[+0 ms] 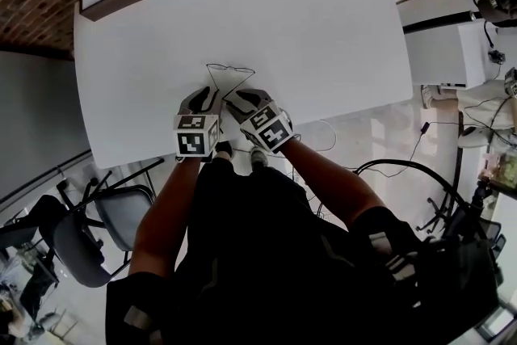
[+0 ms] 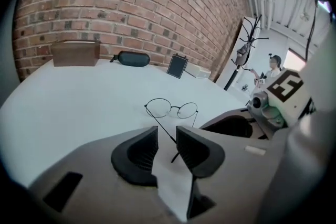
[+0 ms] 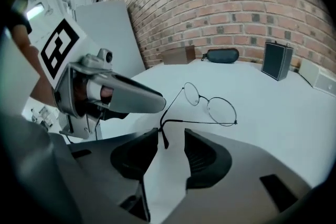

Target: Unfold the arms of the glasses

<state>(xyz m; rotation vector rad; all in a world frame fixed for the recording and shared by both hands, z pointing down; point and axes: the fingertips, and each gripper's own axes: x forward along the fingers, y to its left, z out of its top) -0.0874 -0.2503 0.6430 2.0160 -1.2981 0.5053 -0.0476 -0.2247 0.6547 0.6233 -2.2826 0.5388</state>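
The glasses [image 1: 229, 77] lie open on the white worktop [image 1: 339, 36], arms pointing at the person. Each arm tip sits loose between the released fingers [image 2: 137, 152] of the left gripper [image 2: 167, 139] and right gripper [image 3: 172, 141]. Both should draw back straight, gently, so no tip snags.

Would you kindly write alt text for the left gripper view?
The left gripper, open, has one arm tip of round wire glasses between its jaws; the glasses lie unfolded on a white table. A brick wall stands behind.
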